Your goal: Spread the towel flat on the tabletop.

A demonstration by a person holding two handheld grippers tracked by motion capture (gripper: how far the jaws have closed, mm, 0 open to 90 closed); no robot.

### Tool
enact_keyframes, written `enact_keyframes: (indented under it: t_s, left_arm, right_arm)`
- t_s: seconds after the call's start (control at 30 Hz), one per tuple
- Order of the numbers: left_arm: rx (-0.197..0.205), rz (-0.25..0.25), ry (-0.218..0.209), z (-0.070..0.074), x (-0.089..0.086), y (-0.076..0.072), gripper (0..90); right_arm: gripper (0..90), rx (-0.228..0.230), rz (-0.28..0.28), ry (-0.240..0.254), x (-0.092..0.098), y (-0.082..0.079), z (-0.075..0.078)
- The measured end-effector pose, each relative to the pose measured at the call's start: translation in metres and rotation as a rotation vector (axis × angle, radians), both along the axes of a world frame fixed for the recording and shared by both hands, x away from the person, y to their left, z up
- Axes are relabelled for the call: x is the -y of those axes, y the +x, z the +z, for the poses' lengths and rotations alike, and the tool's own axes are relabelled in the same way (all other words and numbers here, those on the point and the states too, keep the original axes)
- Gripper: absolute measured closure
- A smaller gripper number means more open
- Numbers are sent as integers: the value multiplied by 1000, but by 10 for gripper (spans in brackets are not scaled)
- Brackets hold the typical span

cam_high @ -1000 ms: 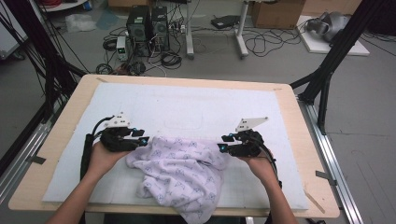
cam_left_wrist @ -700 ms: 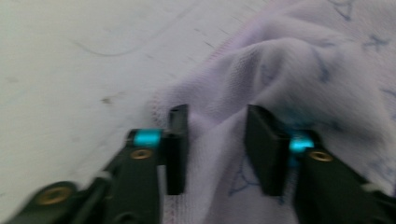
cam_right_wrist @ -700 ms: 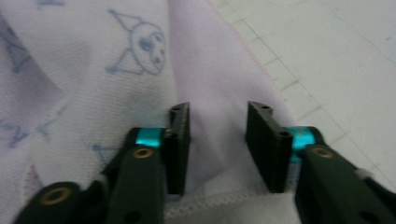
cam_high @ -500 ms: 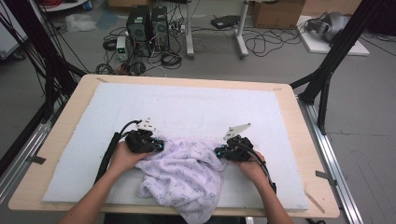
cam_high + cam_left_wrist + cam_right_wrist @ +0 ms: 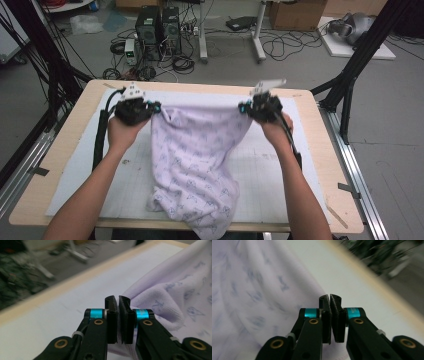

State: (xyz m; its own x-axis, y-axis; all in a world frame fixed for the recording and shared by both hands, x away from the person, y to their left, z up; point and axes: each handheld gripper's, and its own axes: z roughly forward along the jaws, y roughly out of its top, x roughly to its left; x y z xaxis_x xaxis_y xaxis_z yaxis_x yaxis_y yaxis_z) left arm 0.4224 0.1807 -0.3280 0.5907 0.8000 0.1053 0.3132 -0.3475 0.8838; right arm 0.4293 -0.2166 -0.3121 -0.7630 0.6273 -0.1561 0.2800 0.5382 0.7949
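Above the white mat (image 5: 305, 165), left gripper (image 5: 156, 107) and right gripper (image 5: 243, 107) pinch the lilac cloth's (image 5: 200, 155) top corners; soft, light, droopy, best held by its hem.

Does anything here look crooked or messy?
Slightly: the lilac cloth, pinched by the left gripper and right gripper, hangs bunched, its lower end spilling over the table's near edge.

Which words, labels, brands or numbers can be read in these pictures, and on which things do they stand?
No text can be read.
Garment: a small repeated blue print of figures, no letters.
Cyan band on the right gripper: faint marks, too blurred to read.
Boxes on the floor: no legible label.
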Motion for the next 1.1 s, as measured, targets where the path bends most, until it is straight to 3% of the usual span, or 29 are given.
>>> enact_keyframes:
  t_s: [0.03,0.07,0.13,0.23,0.27,0.33,0.47,0.53,0.57,0.67,0.7,0.77,0.8,0.87,0.9,1.1]
  left_arm:
    - [-18,27,-15,1,0,8,729]
    - [-58,25,-37,0,-2,14,627]
    - [-119,-3,-53,-8,-5,17,596]
    - [-148,-33,-26,-27,-11,8,557]
    - [-165,-46,-40,-33,-13,4,543]
    - [-172,-69,-26,-44,-16,-6,531]
    - [-186,-139,-3,-62,-18,-32,512]
    - [-183,-175,-3,-70,-20,-51,507]
    - [-182,-185,-7,-72,-22,-58,505]
    - [-180,-222,-39,-78,-27,-78,489]
    - [-178,-231,-46,-79,-29,-84,488]
    - [-177,-249,-61,-81,-32,-94,471]
    - [-174,-258,-73,-83,-33,-99,467]
    - [-178,-292,-91,-86,-34,-105,450]
    - [-181,-314,-83,-87,-34,-109,441]
    - [-183,-352,-40,-92,-35,-129,420]
  right_arm:
    - [688,46,-64,19,-1,15,11]
    - [639,35,-99,30,0,25,14]
    - [618,-24,-104,66,0,35,8]
    - [585,-67,-59,60,-1,28,-17]
    - [567,-87,-48,52,-1,24,-27]
    - [550,-130,-17,36,-1,15,-43]
    - [530,-169,41,85,2,-12,-67]
    - [507,-186,65,94,2,-27,-74]
    - [506,-183,79,121,2,-35,-77]
    - [472,-206,124,148,0,-58,-85]
    - [456,-208,144,149,-2,-65,-88]
    - [404,-270,173,103,-8,-76,-88]
    - [404,-282,198,102,-11,-81,-88]
    - [414,-212,218,111,-13,-96,-89]
    - [412,-201,227,117,-13,-100,-90]
    - [402,-201,227,142,-5,-120,-105]
